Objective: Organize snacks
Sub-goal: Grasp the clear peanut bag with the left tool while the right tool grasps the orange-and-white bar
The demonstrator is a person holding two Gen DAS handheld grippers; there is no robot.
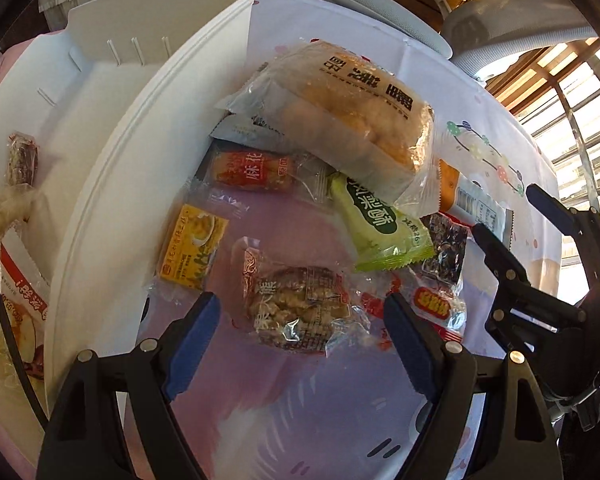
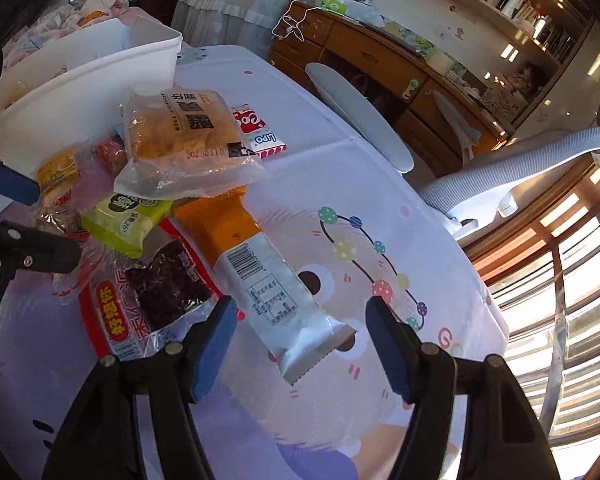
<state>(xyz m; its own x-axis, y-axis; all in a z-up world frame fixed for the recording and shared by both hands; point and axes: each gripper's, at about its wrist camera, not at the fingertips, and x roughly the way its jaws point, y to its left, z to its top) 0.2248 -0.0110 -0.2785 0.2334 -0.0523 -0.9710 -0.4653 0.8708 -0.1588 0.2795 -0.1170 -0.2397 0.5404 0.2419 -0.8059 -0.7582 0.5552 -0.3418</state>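
- A loose heap of wrapped snacks lies on a cartoon-print tablecloth [image 2: 340, 184], just beside a white plastic bin [image 1: 112, 184] that appears to be where they are bound; a few packets already rest inside the bin.
- A large clear-bagged bread loaf [image 1: 352, 116] sits on top of the heap, tilted across a green pastry packet [image 1: 380, 228] and a red-labelled twist snack [image 1: 256, 172], so the smaller packets at the heap's edge look like the easier first picks.
- A clear-wrapped nut cake [image 1: 296, 308] lies flat at the near edge of the heap, with a yellow packet [image 1: 192, 248] just beside it toward the bin.
- The left gripper [image 1: 300, 332] points steeply down over the nut cake, jaws spread wide to either side of it and not pressing on it; nothing is held.
- A long orange-and-silver bar packet [image 2: 272, 280] juts out from under the loaf, its crimped silver end clear of the heap, with a dark packet [image 2: 168, 284] on a red-and-clear bag beside it.
- The right gripper [image 2: 300, 344] is angled down at that silver end, jaws parted and empty, the packet between them but untouched.
- Judged from these poses, each hand is lining up its own pick, well enough apart not to collide.
- A white chair [image 2: 520, 176] stands beyond the table's far edge.
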